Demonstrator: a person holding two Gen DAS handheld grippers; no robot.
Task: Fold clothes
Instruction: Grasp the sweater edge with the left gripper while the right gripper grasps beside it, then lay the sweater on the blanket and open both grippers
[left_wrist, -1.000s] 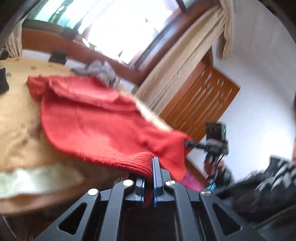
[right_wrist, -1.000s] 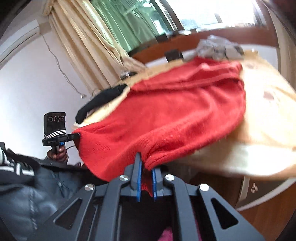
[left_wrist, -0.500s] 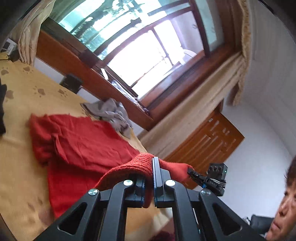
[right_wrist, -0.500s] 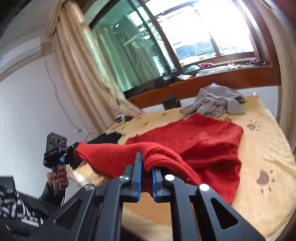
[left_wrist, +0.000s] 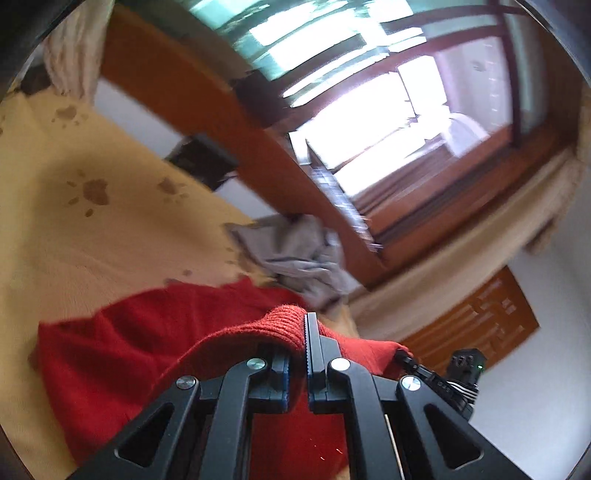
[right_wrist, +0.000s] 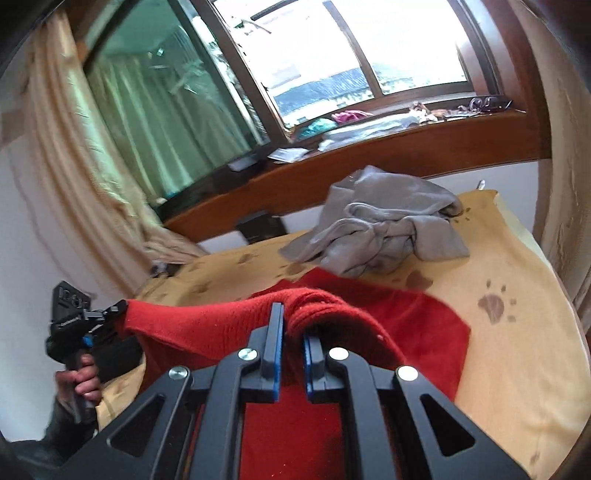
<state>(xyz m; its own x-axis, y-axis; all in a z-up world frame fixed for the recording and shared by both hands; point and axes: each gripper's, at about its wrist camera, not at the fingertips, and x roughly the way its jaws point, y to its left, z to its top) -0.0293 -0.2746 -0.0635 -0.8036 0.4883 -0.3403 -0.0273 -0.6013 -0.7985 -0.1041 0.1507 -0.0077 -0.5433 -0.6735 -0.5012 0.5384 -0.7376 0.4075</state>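
A red knit sweater (left_wrist: 147, 339) (right_wrist: 417, 321) lies on the yellow paw-print blanket (left_wrist: 74, 236) (right_wrist: 517, 350), its ribbed hem lifted and carried over its body. My left gripper (left_wrist: 297, 332) is shut on one end of the hem. My right gripper (right_wrist: 291, 328) is shut on the other end. The hem stretches between them. In the right wrist view the left gripper (right_wrist: 114, 314) shows at the far left with a hand on its grip. In the left wrist view the right gripper (left_wrist: 402, 356) shows at the lower right.
A crumpled grey garment (right_wrist: 380, 225) (left_wrist: 295, 254) lies at the blanket's far side, just beyond the sweater. Behind it runs a wooden window ledge (right_wrist: 369, 155) with small items, then windows and beige curtains (right_wrist: 74, 177). A dark small box (right_wrist: 260, 227) stands by the ledge.
Both grippers have carried the hem up off the bed's near edge and far across the sweater toward the window. The sweater now lies doubled under the hem, the grey garment much closer.
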